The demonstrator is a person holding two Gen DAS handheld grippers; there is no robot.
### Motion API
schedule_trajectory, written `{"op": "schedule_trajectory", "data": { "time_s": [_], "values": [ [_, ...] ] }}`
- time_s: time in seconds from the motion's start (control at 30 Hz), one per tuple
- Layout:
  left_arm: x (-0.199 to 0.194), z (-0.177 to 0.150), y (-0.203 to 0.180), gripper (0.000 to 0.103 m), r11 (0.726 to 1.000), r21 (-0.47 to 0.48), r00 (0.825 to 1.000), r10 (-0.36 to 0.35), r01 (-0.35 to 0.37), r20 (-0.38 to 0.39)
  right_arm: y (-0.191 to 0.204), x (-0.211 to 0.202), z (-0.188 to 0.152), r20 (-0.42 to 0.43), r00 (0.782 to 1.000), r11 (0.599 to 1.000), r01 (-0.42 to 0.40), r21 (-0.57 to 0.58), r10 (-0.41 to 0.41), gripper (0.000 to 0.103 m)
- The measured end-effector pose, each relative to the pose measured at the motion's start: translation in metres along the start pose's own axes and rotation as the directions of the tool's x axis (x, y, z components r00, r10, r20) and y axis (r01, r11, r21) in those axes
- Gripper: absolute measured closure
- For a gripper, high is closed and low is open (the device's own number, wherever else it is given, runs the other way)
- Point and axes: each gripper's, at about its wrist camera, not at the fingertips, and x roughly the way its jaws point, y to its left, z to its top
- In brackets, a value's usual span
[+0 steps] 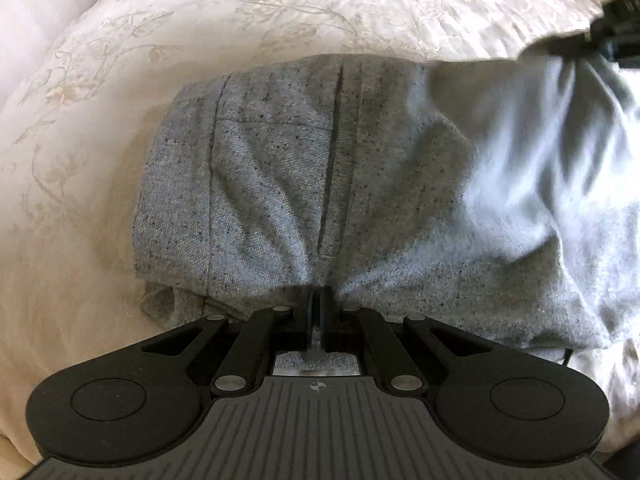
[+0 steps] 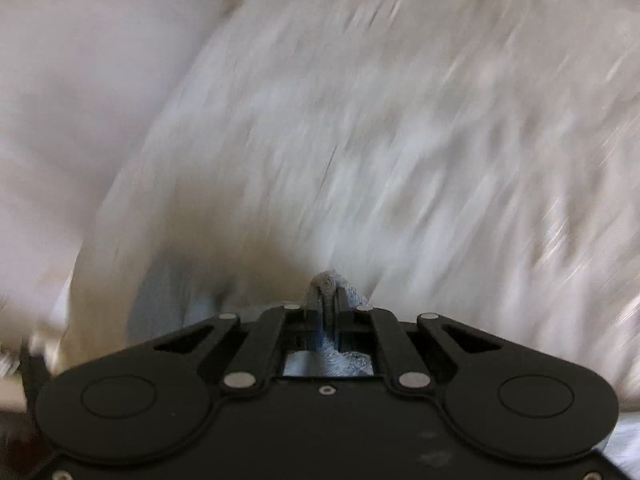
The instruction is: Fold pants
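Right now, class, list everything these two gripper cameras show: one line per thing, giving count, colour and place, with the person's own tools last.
pants: one, speckled grey, partly folded on the bedspread, right part lifted and blurred
bedspread: one, cream with a floral pattern, under and around the pants
left gripper: one, black, shut on the pants' near edge
right gripper: one, black, shut on a bunch of grey pants fabric; also seen at the left view's top right corner
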Motion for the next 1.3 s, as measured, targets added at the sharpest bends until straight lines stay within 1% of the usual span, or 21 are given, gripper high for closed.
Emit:
{"op": "schedule_trajectory", "data": {
  "time_s": [0.07, 0.17, 0.23, 0.3, 0.4, 0.43, 0.47, 0.53, 0.57, 0.6, 0.63, 0.67, 0.73, 0.8, 0.87, 0.93, 1.0, 1.07, 1.2, 1.23, 1.3],
  "values": [
    [0.0, 0.001, -0.002, 0.1, 1.0, 0.01, 1.0, 0.006, -0.006, -0.002, -0.005, 0.006, 0.005, 0.009, 0.999, 0.999, 0.044, 0.009, -0.044, 0.098],
    [-0.005, 0.004, -0.003, 0.1, 0.999, 0.032, 1.0, 0.009, -0.009, -0.01, 0.0, 0.033, 0.0, -0.006, 0.991, 0.988, 0.136, -0.072, -0.137, 0.098],
    [-0.014, 0.009, -0.002, 0.1, 0.999, 0.038, 1.0, 0.005, -0.004, -0.019, 0.001, 0.044, 0.001, -0.01, 0.987, 0.984, 0.161, -0.079, -0.163, 0.098],
    [-0.031, 0.02, -0.002, 0.1, 0.999, 0.021, 0.999, -0.033, 0.032, 0.031, -0.005, 0.048, 0.004, -0.018, 0.984, 0.982, 0.177, -0.069, -0.179, 0.098],
    [-0.051, 0.039, -0.004, 0.1, 0.999, 0.022, 0.987, -0.035, 0.032, 0.154, -0.011, 0.064, 0.008, -0.039, 0.98, 0.978, 0.193, -0.076, -0.196, 0.098],
    [-0.052, 0.046, -0.004, 0.1, 0.999, 0.018, 0.984, -0.035, 0.033, 0.175, -0.012, 0.07, 0.01, -0.046, 0.978, 0.977, 0.197, -0.084, -0.201, 0.098],
    [-0.048, 0.051, -0.004, 0.1, 0.999, 0.013, 0.984, -0.034, 0.033, 0.172, -0.012, 0.075, 0.011, -0.05, 0.977, 0.974, 0.204, -0.098, -0.209, 0.098],
    [-0.035, 0.052, -0.002, 0.1, 1.0, -0.001, 0.99, -0.018, 0.019, 0.137, -0.008, 0.083, 0.013, -0.054, 0.974, 0.97, 0.214, -0.116, -0.221, 0.098],
    [-0.024, 0.049, -0.002, 0.1, 1.0, 0.007, 0.996, -0.013, 0.012, 0.092, -0.008, 0.086, 0.015, -0.052, 0.973, 0.968, 0.219, -0.119, -0.226, 0.098],
    [-0.01, 0.043, -0.003, 0.099, 0.999, 0.036, 1.0, -0.004, 0.003, 0.01, -0.009, 0.089, 0.019, -0.049, 0.972, 0.968, 0.224, -0.115, -0.231, 0.098],
    [0.004, 0.034, -0.004, 0.1, 0.997, 0.073, 0.996, 0.012, -0.005, -0.09, -0.01, 0.092, 0.022, -0.047, 0.971, 0.968, 0.229, -0.106, -0.235, 0.098],
    [0.011, 0.023, -0.003, 0.1, 0.997, 0.083, 0.991, 0.013, -0.002, -0.131, -0.012, 0.092, 0.024, -0.042, 0.969, 0.966, 0.24, -0.096, -0.245, 0.098],
    [0.002, 0.007, 0.004, 0.1, 0.997, 0.076, 0.997, -0.01, 0.016, -0.079, -0.013, 0.089, 0.029, -0.027, 0.965, 0.963, 0.258, -0.079, -0.261, 0.097],
    [-0.006, 0.004, 0.01, 0.1, 0.999, 0.047, 0.997, -0.025, 0.028, -0.078, -0.006, 0.069, 0.028, 0.018, 0.961, 0.956, 0.277, -0.093, -0.277, 0.095],
    [-0.014, 0.005, 0.022, 0.1, 0.999, -0.029, 0.997, -0.044, 0.042, -0.068, 0.002, 0.05, 0.024, 0.052, 0.967, 0.96, 0.253, -0.118, -0.248, 0.094],
    [-0.023, 0.006, 0.031, 0.1, 0.996, -0.082, 0.999, -0.037, 0.034, -0.029, 0.012, 0.032, 0.014, 0.057, 0.978, 0.963, 0.21, -0.169, -0.203, 0.091],
    [-0.029, 0.01, 0.035, 0.1, 0.994, -0.103, 1.0, -0.02, 0.02, 0.004, 0.026, 0.017, -0.004, 0.031, 0.989, 0.962, 0.145, -0.231, -0.142, 0.09],
    [-0.031, 0.017, 0.035, 0.1, 0.994, -0.111, 1.0, -0.013, 0.015, 0.019, 0.042, 0.008, -0.025, -0.023, 0.996, 0.949, 0.074, -0.306, -0.085, 0.09],
    [-0.036, 0.025, 0.03, 0.1, 0.991, -0.137, 0.999, 0.003, 0.002, 0.035, 0.075, 0.001, -0.074, -0.122, 0.992, 0.889, -0.04, -0.456, -0.018, 0.087],
    [-0.037, 0.025, 0.03, 0.1, 0.988, -0.154, 0.999, 0.006, 0.0, 0.038, 0.083, 0.001, -0.086, -0.141, 0.99, 0.868, -0.065, -0.492, -0.006, 0.085],
    [-0.041, 0.023, 0.032, 0.1, 0.981, -0.192, 0.999, 0.003, 0.005, 0.041, 0.098, 0.0, -0.107, -0.164, 0.986, 0.824, -0.098, -0.558, 0.006, 0.072]
  ]
}}
